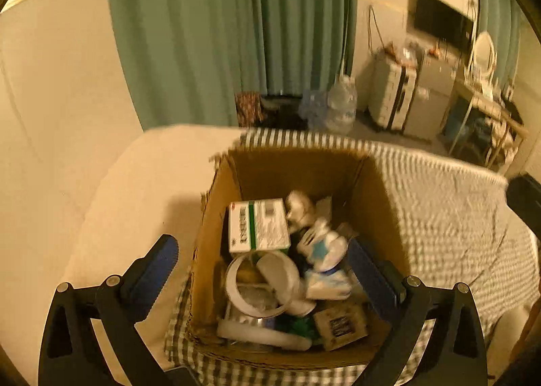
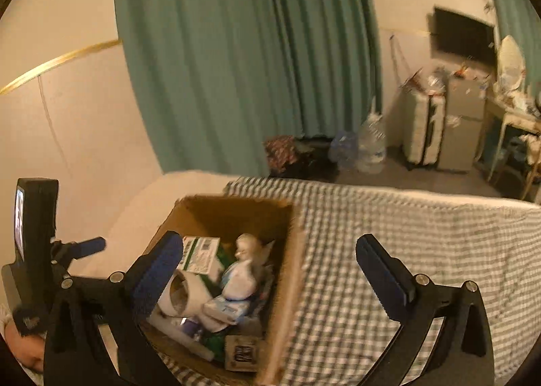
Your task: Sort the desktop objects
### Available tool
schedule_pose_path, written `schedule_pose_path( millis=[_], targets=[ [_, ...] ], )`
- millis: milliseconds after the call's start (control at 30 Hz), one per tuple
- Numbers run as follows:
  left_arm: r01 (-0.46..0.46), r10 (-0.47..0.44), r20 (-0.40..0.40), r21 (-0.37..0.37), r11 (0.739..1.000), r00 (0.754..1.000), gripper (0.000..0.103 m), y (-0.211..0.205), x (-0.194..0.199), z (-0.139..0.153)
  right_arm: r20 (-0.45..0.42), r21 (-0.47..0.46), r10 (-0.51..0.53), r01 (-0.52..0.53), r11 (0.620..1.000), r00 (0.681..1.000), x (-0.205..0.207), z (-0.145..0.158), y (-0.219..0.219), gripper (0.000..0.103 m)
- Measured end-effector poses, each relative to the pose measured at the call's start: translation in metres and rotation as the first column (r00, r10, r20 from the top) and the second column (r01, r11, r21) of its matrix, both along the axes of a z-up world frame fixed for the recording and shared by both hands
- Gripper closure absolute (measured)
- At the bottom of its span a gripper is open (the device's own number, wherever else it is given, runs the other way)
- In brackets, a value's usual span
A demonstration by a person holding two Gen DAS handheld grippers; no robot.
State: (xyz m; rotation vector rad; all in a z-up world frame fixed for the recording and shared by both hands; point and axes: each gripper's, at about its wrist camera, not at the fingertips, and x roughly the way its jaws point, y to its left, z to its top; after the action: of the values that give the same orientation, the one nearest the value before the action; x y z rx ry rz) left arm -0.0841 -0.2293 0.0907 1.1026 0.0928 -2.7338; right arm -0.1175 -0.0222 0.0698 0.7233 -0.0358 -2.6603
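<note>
We are hovering both the left gripper (image 1: 260,261) and right gripper (image 2: 270,267), wide and empty, over the box (image 1: 216,217) on the bed (image 2: 405,250); its clutter looks gathered, nothing left outside.

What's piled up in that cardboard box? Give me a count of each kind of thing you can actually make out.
In the cardboard box, as far as the blur allows:
Green-and-white cartons: 1
Rolls of white tape: 1
White-and-blue soft packs: 2
Small brown printed boxes: 1
White tubes lying flat: 1
Silvery crumpled items: 1
Total: 7, with more hidden underneath.
</note>
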Motion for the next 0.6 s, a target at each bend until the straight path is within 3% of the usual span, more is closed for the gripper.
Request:
schedule_pose_path(
  millis=[133, 200, 333, 467, 600],
  targets=[
    [-0.016, 0.025, -0.084, 0.112, 0.994, 0.996, 0.0, 0.008, 0.024, 0.03, -0.114, 0.049, -0.033, 0.039, 0.998, 0.993, 0.037, 0.027, 0.034, 0.0],
    [-0.013, 0.032, -0.146, 0.132, 0.991, 0.989, 0.0, 0.019, 0.05, 0.029, -0.138, 0.071, -0.06, 0.07, 0.995, 0.989, 0.054, 0.028, 0.047, 0.0],
    [-0.09, 0.093, -0.203, 0.028, 0.996, 0.975, 0.0, 0.042, 0.079, 0.003, -0.1, 0.012, -0.187, 0.189, 0.982, 0.977, 0.082, 0.002, 0.083, 0.0],
    [-0.013, 0.021, -0.15, 0.053, 0.999, 0.988, 0.0, 0.061, 0.075, -0.019, -0.022, 0.013, -0.244, 0.244, 0.97, 0.969, 0.091, -0.044, 0.102, 0.0],
    [0.042, -0.041, -0.1, 0.008, 0.999, 0.994, 0.0, 0.086, 0.073, -0.027, 0.058, 0.037, -0.239, 0.237, 0.971, 0.969, 0.077, -0.065, 0.109, 0.0]
  ],
)
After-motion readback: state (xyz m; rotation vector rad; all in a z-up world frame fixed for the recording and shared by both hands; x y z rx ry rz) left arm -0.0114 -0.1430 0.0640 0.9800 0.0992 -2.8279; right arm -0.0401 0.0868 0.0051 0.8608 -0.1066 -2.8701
